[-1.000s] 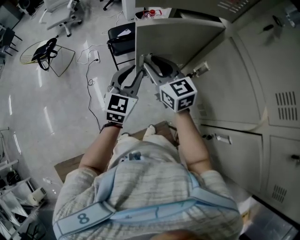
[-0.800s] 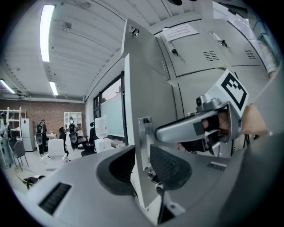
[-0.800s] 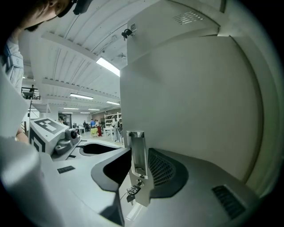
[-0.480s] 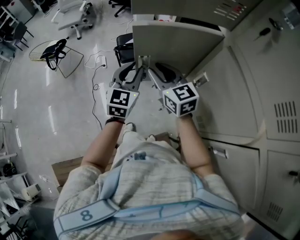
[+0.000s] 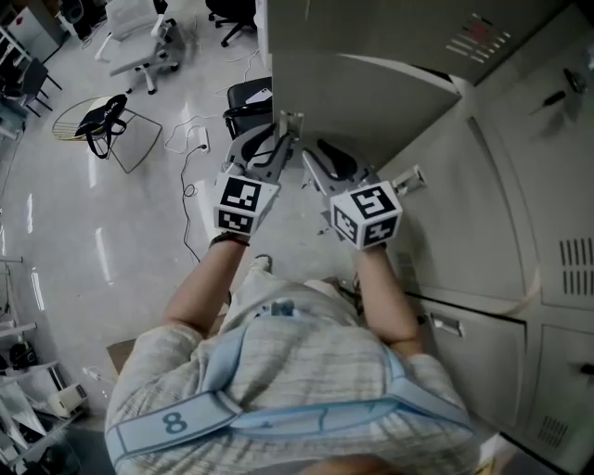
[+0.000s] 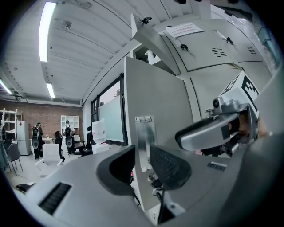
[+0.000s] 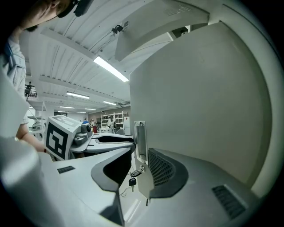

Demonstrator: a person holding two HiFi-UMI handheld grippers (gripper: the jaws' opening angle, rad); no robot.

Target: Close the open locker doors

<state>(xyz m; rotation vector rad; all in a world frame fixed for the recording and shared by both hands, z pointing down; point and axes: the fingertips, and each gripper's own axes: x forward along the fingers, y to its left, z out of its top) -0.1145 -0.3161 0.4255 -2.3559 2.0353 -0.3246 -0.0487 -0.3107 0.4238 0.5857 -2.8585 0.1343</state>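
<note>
At the locker bank, my left tongs point(image 5: 278, 139) are clenched on the free edge of the open locker door point(image 5: 362, 102). Their pads sit either side of its latch plate point(image 6: 144, 137). Just right of them, at 12 o'clock from where I stand, my right tongs point(image 5: 314, 162) pinch the same edge, and a bunch of keys point(image 7: 132, 179) dangles below the plate. The door stands out at an angle from the closed lockers point(image 5: 520, 186) at 3 o'clock. I judge the closing partly done at best, since this door has yet to be swung home. A second door point(image 6: 148, 29) above looks open too and is left to shut. Little writing can be read: an "8" on the vest strap point(image 5: 164, 427) at 7 o'clock. The notice sheet point(image 6: 184, 30) and a red label point(image 5: 480, 28) are too small to read.
</note>
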